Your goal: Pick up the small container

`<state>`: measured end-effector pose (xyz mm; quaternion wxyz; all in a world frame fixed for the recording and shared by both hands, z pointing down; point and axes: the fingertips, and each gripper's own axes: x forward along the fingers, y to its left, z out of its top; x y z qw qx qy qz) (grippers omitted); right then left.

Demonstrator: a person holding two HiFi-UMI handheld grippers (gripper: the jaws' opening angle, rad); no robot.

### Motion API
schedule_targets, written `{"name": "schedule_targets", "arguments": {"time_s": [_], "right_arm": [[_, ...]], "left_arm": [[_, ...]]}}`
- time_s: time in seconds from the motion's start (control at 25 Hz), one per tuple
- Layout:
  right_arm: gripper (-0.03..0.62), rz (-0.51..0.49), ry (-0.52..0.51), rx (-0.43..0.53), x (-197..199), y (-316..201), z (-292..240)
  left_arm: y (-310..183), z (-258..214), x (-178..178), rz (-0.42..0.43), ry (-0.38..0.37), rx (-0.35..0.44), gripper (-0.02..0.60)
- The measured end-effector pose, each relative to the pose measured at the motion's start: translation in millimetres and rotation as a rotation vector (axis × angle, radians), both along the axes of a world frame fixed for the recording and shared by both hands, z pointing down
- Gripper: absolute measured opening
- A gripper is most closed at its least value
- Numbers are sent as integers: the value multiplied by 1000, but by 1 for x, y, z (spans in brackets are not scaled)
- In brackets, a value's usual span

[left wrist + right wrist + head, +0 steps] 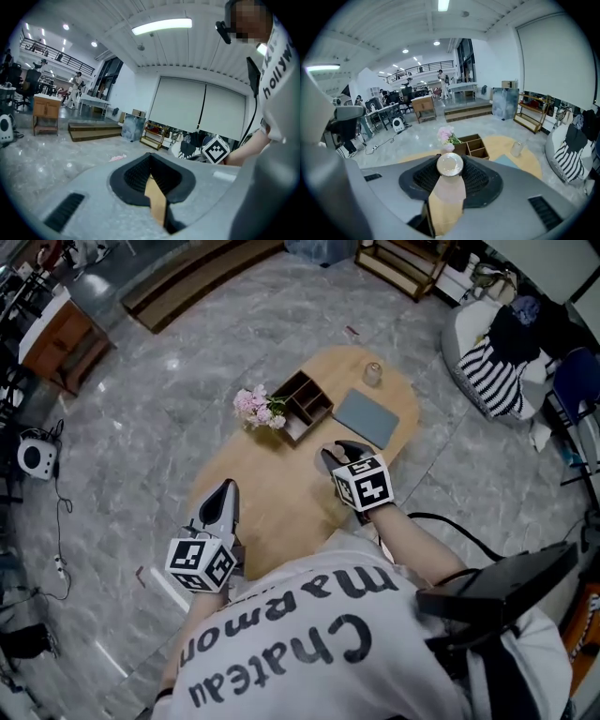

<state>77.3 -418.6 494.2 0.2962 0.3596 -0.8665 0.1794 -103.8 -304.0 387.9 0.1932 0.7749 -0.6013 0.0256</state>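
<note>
Wooden organizer box (302, 406) sits on the oval tabletop (267, 493). It is split into several open compartments; what they hold is too small to tell. Pink flowers (258, 407) are just beside the box's left end, touching or nearly so. A small glass jar (372, 374) stands beyond the box toward the far right edge and looks clear. A flat grey-blue mat (366, 418) lies just right of the box.

The small container (450, 165) is off the tabletop, clamped in the right hand-held gripper (337, 456), which is nearer the person than the box. Its round shiny lid faces the right gripper view. The pale body sits between the two black pads, which press it from both sides. Contents can't be made out.

Right forearm is bare and reaches forward from the torso, with the gripper tilted down toward the tabletop. The left hand-held gripper (228, 487) is left of the box, near the person and over the tabletop's near-left edge. It points roughly level, jaws narrow with tips together and nothing between them.
</note>
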Motion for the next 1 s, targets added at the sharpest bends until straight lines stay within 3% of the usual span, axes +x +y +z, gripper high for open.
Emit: {"name": "schedule_targets", "arguments": {"time_s": [0.44, 0.6, 0.8, 0.92, 1.0], "right_arm": [[137, 8, -103, 170, -15, 3, -89], [137, 4, -167, 254, -25, 2, -132], [135, 15, -281, 349, -31, 9, -189], [135, 17, -356, 381, -36, 28, -226], [135, 36, -408, 411, -39, 43, -250]], "left_arm": [[-1, -65, -23, -10, 37, 147, 15], [-7, -86, -21, 33, 69, 199, 14], [-5, -141, -14, 61, 138, 362, 14], [5, -170, -7, 95, 139, 397, 14], [12, -185, -1, 164, 149, 400, 14]]}}
